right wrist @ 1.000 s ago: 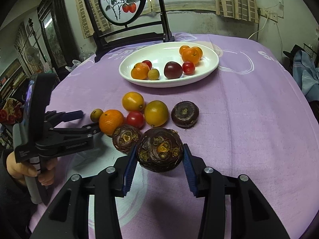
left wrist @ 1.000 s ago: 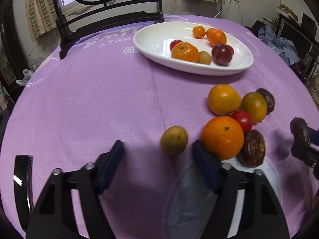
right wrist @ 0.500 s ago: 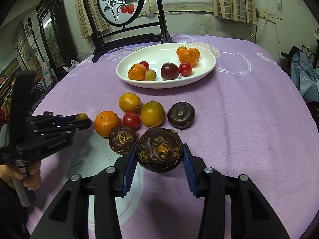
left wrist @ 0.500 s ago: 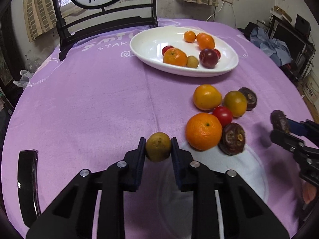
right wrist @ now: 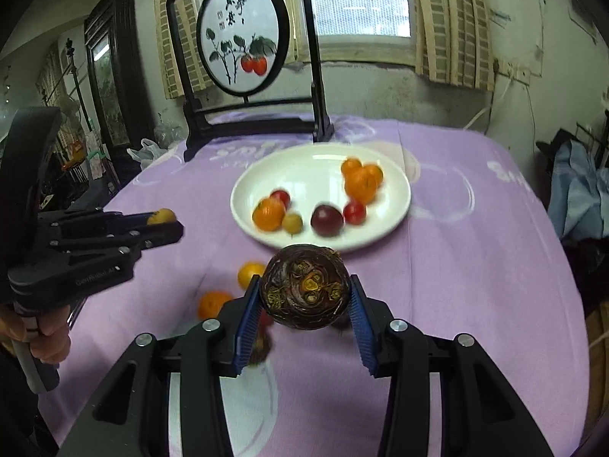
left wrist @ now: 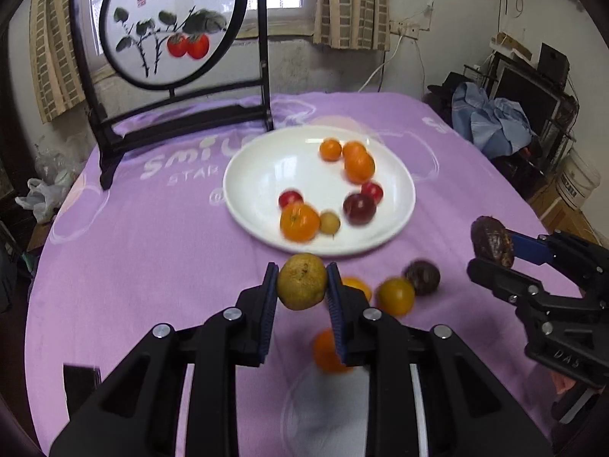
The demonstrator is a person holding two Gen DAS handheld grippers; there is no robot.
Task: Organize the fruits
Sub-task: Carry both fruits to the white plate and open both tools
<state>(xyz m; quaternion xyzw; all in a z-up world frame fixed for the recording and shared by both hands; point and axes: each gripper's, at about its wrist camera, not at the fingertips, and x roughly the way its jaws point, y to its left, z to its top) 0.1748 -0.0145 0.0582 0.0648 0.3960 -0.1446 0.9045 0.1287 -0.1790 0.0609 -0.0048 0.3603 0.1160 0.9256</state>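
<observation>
My left gripper (left wrist: pixel 300 282) is shut on a small yellow-green fruit (left wrist: pixel 302 281) and holds it above the purple tablecloth, in front of the white plate (left wrist: pixel 262 163). My right gripper (right wrist: pixel 306 297) is shut on a dark brown round fruit (right wrist: pixel 306 291), also lifted, near the plate (right wrist: pixel 323 156). The plate holds several oranges, red fruits and a small yellow one. Each gripper shows in the other's view: the right gripper (left wrist: pixel 491 243), the left gripper (right wrist: pixel 161 219). Loose oranges (left wrist: pixel 396 296) and a dark fruit (left wrist: pixel 422 277) lie on the cloth below.
A black-framed round painted screen (left wrist: pixel 171 26) stands at the table's far edge behind the plate. A round clear patch (left wrist: pixel 327 400) lies on the cloth near me. Clutter and blue cloth (left wrist: pixel 491 118) sit off the table's right side.
Both grippers have risen and moved toward the plate with their fruits. The loose fruits on the cloth now lie lower in both views and partly behind the fingers.
</observation>
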